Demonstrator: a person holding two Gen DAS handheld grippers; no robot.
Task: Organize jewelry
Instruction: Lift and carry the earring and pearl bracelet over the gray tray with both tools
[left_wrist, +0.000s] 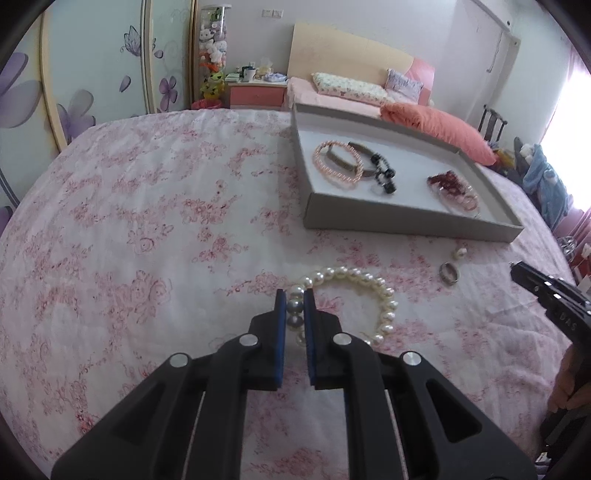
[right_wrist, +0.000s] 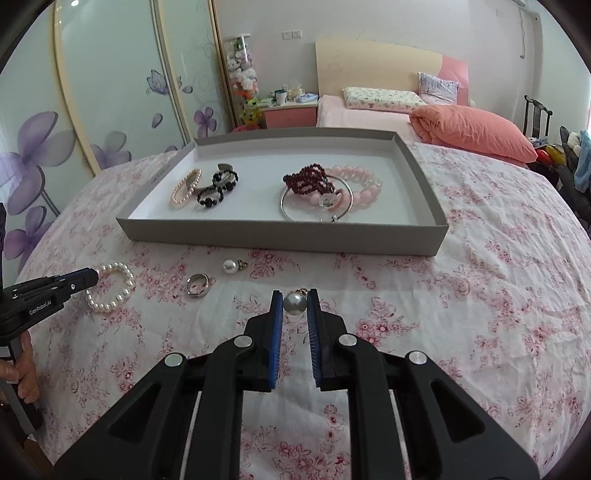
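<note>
A white pearl bracelet (left_wrist: 373, 291) lies on the floral sheet, and my left gripper (left_wrist: 294, 295) is shut on its near-left beads. The same bracelet (right_wrist: 110, 288) shows at the left of the right wrist view with the left gripper's tip (right_wrist: 83, 278) on it. My right gripper (right_wrist: 294, 295) is shut on a single pearl earring (right_wrist: 294, 303) with a gold hook. A second pearl earring (right_wrist: 231, 266) and a silver ring (right_wrist: 197, 285) lie on the sheet between the two grippers. The grey tray (right_wrist: 280, 238) holds several bracelets.
The tray's near wall (left_wrist: 406, 218) stands just beyond the loose pieces. Inside it are a pink pearl bracelet (right_wrist: 184, 188), black beads (right_wrist: 218, 188), dark red beads (right_wrist: 308, 179), a silver bangle (right_wrist: 316, 206) and pink beads (right_wrist: 360, 181). A salmon pillow (right_wrist: 476, 129) lies behind.
</note>
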